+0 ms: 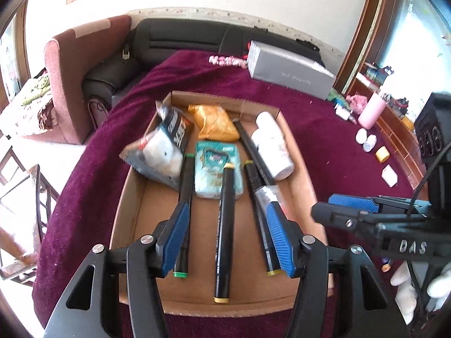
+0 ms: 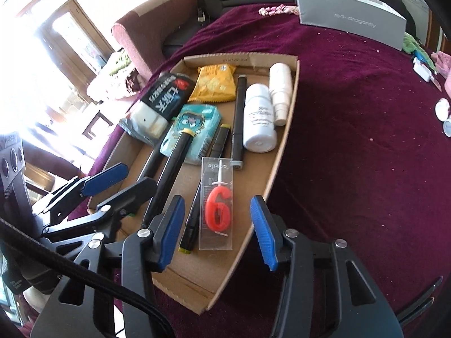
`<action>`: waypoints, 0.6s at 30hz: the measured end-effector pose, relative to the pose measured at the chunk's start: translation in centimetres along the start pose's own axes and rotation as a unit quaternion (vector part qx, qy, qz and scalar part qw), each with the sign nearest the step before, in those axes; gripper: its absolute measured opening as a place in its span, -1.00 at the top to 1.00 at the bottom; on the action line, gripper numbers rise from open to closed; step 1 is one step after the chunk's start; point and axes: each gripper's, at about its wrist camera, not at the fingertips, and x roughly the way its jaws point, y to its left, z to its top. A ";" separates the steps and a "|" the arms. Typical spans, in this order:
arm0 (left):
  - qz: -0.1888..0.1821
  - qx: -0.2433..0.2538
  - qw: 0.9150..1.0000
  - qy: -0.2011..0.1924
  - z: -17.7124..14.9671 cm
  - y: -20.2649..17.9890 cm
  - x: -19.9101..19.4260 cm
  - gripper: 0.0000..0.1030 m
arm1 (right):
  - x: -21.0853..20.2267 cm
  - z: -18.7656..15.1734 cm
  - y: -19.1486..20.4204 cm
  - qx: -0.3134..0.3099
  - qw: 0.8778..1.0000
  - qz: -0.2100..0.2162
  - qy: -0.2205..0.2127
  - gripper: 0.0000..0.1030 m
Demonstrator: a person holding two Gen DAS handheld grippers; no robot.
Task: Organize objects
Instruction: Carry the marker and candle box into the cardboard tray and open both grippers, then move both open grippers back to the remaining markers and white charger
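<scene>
On maroon cloth (image 2: 352, 118), cardboard tray (image 2: 282, 146) w/ markers, red "6" candle (image 2: 217, 211).

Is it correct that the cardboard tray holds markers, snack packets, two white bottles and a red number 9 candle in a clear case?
Not quite. The candle is a red 6, not a 9, as the right wrist view shows. The rest holds: it lies in its clear case in the cardboard tray with the markers, snack packets and two white bottles.

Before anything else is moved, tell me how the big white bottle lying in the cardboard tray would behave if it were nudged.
The white bottle lies on its round side, so it would probably roll. The smaller bottle beside it and the tray wall should stop it soon. Its smooth plastic looks stiff and perhaps slippery to grip.
</scene>
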 end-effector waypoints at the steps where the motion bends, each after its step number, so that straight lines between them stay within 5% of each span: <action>1: -0.002 -0.001 1.000 -0.007 0.1 -0.2 -0.6 0.00 | -0.6 0.0 -0.5 0.007 1.000 0.003 -0.008 0.07; 18: -0.056 -0.001 0.998 -0.011 -0.2 -5.3 -3.2 -0.12 | -8.8 -4.0 -12.6 0.150 0.984 0.015 -0.093 -0.05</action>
